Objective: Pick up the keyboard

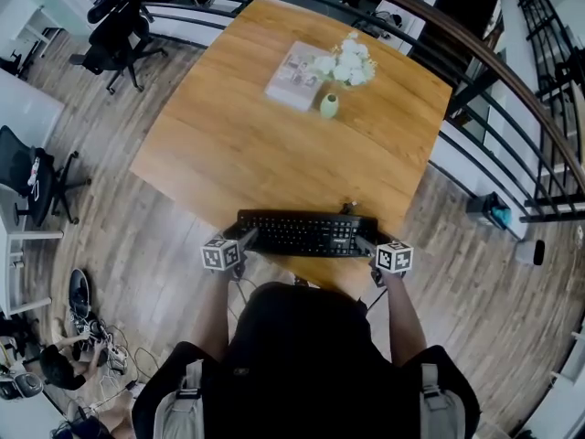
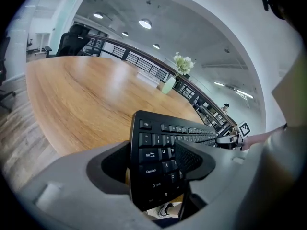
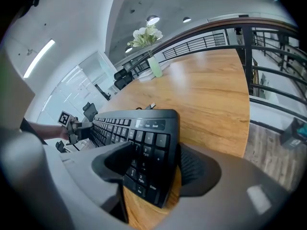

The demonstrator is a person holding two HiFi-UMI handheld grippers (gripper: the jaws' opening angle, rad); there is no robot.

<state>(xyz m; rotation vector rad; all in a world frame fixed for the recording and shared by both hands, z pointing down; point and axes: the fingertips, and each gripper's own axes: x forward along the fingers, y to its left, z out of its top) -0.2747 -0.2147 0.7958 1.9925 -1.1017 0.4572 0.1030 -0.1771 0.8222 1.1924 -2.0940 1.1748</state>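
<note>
A black keyboard (image 1: 306, 233) lies along the near edge of the wooden table (image 1: 256, 144), its front overhanging slightly. My left gripper (image 1: 249, 239) straddles its left end. In the left gripper view one jaw sits over the keys and the other by the end edge, with the keyboard (image 2: 153, 143) between them. My right gripper (image 1: 366, 242) straddles the right end the same way, the number-pad end of the keyboard (image 3: 148, 138) between its wide-set jaws. Neither gripper (image 2: 152, 162) (image 3: 156, 164) shows its pads clearly pressing. The keyboard rests on the wood.
A pale vase (image 1: 329, 106) with white flowers (image 1: 345, 62) and a book (image 1: 294, 76) stand at the table's far side. A dark railing (image 1: 494, 71) curves past on the right. Office chairs (image 1: 119, 26) stand at the far left. Shoes and cables (image 1: 87, 332) lie on the floor.
</note>
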